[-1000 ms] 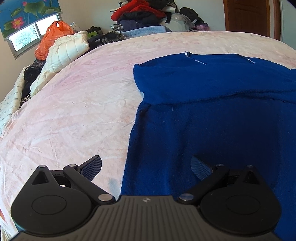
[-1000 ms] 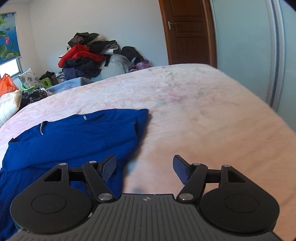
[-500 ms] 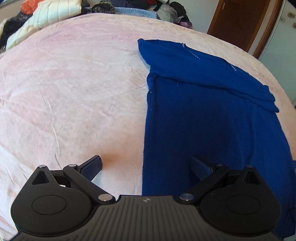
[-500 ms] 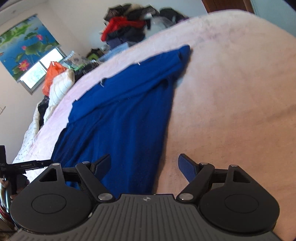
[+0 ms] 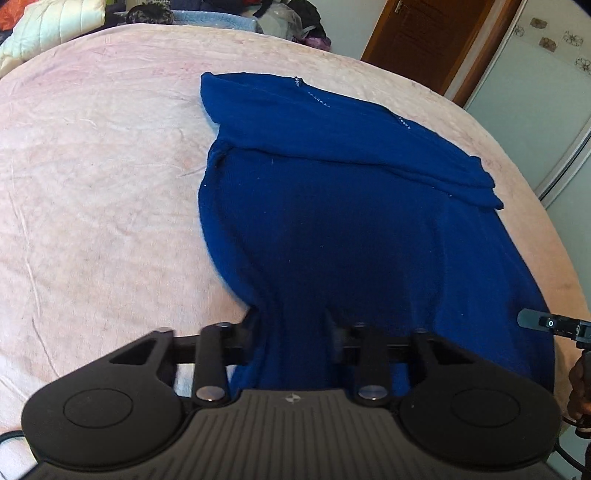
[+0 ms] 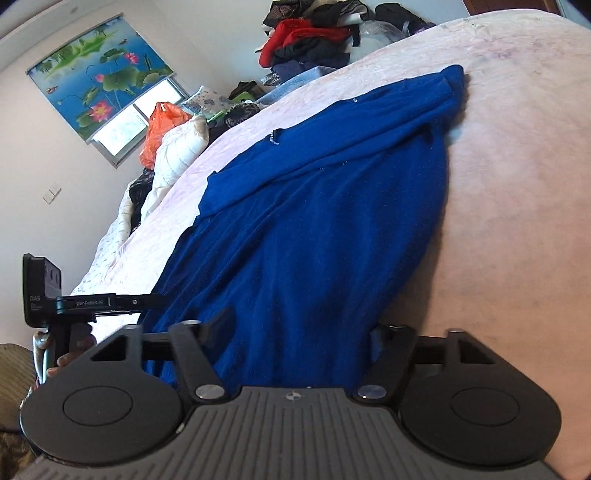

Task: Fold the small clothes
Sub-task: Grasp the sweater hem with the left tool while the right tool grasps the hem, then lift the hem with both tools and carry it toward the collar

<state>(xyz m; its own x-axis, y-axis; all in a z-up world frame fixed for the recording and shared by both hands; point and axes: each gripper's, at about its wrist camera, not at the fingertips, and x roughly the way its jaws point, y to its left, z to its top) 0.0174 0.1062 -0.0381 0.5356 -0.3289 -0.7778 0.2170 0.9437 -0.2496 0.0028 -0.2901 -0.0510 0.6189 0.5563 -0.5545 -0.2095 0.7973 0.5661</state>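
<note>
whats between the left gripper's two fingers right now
A bunched fold of the blue sweater's near hem sits between the left gripper's fingers, seen in the left wrist view.

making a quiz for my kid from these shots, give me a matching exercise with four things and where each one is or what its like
Things
1. blue knitted sweater
2. orange plastic bag
3. red garment
4. brown wooden door

Places or states
A. on top of the clothes heap beyond the bed
B. spread flat on the pink bedsheet, near edge between both grippers' fingers
C. under the lotus-print window blind, beside the white quilted jacket
D. in the far corner of the room, past the bed

Pairs: 1-B, 2-C, 3-A, 4-D
</note>
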